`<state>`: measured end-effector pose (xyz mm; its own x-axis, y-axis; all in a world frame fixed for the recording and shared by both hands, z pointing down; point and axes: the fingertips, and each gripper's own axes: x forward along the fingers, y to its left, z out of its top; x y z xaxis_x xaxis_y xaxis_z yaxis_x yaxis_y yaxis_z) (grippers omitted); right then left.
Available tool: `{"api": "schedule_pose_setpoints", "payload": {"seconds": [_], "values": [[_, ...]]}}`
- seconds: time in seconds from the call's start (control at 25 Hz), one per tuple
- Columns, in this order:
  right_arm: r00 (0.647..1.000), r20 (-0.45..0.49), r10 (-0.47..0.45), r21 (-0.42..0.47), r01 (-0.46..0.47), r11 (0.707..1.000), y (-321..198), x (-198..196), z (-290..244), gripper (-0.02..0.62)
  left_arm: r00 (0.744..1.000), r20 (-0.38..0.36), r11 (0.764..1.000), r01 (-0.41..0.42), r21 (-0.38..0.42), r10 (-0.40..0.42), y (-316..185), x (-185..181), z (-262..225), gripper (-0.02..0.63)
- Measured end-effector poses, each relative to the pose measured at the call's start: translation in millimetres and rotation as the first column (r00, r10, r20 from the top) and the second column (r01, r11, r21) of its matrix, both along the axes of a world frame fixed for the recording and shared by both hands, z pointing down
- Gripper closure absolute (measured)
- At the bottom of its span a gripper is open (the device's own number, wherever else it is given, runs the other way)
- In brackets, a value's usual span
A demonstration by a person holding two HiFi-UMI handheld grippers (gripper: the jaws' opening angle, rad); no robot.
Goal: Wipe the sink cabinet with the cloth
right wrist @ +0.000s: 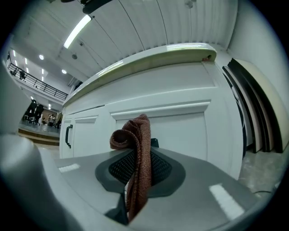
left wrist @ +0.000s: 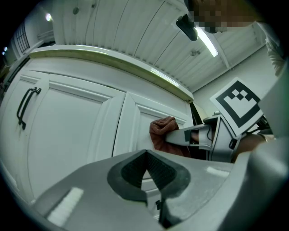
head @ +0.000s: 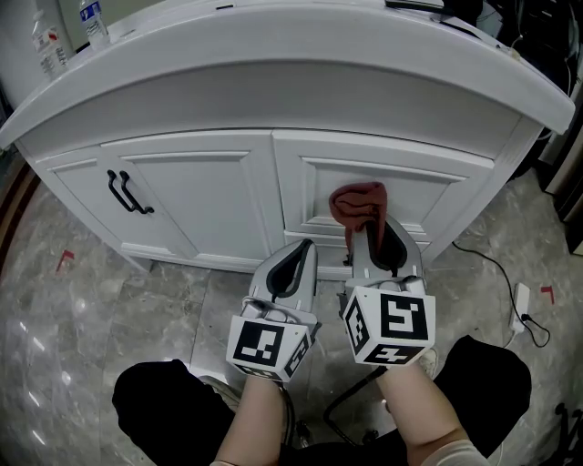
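Gripped a crumpled rust-red cloth in the grey right gripper, at the front of the white panelled sink cabinet — held the grey left gripper just beside.

One white sink cabinet fills the head view from nine to three o'clock. On its front are two black handles, side by side at nine o'clock.

There are two grippers: the left gripper at six o'clock and the right gripper just beside it toward five. Each has two fingers, and there are two marker cubes, one on each gripper.

One rust-red cloth shows near the centre. Two clear bottles stand at eleven o'clock.

The floor bears two red marks, one at eight o'clock and one at four. One black cable also lies at four. Two forearms enter at six o'clock.
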<state>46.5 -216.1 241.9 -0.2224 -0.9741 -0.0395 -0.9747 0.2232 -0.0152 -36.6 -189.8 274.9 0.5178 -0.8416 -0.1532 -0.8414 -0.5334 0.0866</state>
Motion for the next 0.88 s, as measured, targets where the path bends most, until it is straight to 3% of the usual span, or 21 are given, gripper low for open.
{"api": "schedule_pose_setpoints", "payload": {"seconds": [0.44, 0.68, 0.88], "values": [[0.989, 0.148, 0.006, 0.018, -0.009, 1.000, 7.0, 28.4, -7.9, 0.511, 1.000, 0.003, 1.000, -0.016, 0.006, 0.016, 2.6, 9.2, 1.2, 0.606], [0.994, 0.085, 0.069, 0.046, -0.073, 0.996, 2.5, 49.4, -10.0, 0.512, 0.999, 0.015, 0.999, -0.038, 0.003, 0.038, 2.2, 21.1, 3.3, 0.606], [0.992, 0.112, 0.064, 0.013, -0.066, 0.998, -8.1, 56.4, -3.0, 0.513, 0.998, 0.037, 0.999, -0.050, -0.002, 0.050, 1.3, 31.2, 7.4, 0.606]]}}
